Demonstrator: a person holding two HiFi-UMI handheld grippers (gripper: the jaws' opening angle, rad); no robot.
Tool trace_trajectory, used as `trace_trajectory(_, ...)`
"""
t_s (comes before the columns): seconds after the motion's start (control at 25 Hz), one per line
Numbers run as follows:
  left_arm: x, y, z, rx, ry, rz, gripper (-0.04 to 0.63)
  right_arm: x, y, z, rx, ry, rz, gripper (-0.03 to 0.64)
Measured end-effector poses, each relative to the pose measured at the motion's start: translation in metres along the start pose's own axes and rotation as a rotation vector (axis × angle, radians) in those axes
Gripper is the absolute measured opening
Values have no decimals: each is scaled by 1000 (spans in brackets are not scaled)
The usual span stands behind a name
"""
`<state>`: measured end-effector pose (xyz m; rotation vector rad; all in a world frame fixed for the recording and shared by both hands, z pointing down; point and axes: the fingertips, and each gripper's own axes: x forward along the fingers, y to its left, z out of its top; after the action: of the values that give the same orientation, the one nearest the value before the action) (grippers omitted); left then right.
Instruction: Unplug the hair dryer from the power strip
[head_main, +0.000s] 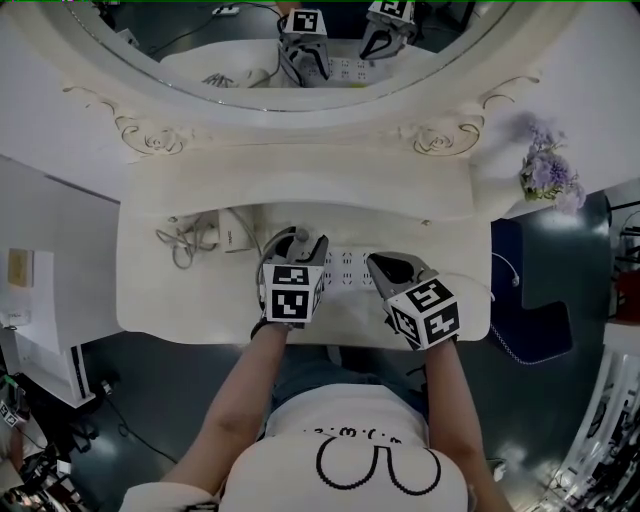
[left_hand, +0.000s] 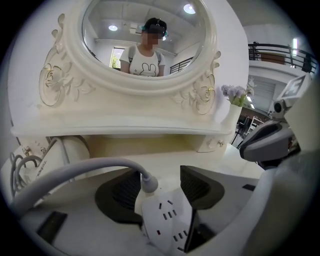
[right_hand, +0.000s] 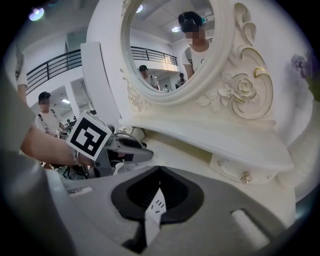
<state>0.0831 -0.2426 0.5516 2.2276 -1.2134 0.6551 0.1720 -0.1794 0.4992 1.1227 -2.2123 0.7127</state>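
Note:
A white power strip (left_hand: 167, 220) lies on the vanity table, seen in the head view (head_main: 348, 268) between the two grippers. A grey plug (left_hand: 149, 183) with a thick grey cord (left_hand: 75, 172) stands in the strip's far end. My left gripper (left_hand: 160, 187) is open, with one dark pad on each side of the plug and neither touching it. The cream hair dryer (left_hand: 62, 152) lies to the left under the shelf. My right gripper (right_hand: 157, 192) is shut on the power strip (right_hand: 154, 212), which it clamps edge-on.
An ornate white mirror frame (head_main: 150, 135) and its shelf rise behind the table. A vase of purple flowers (head_main: 547, 170) stands at the right. Coiled cord (head_main: 180, 245) lies at the table's left (head_main: 140, 300). A drawer knob (right_hand: 245, 176) sits under the shelf.

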Motion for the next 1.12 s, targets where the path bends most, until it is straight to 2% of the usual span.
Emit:
trace_trajectory(0.32, -16, -6, -15, -75, -14, 14, 249, -6, 7, -16, 28, -20, -4, 2)
trace_trajectory(0.68, -37, -6, -25, -141, -49, 115, 248, -17, 4, -25, 16, -50, 31, 2)
trace_trajectory(0.96, -63, -15, -23, -176, -96, 194, 248, -33, -14, -4, 12, -156, 44, 2)
trace_trajectory(1.12, -85, -27, -15, -166, -133, 177, 248, -44, -18, 10, -3, -211, 62, 2)
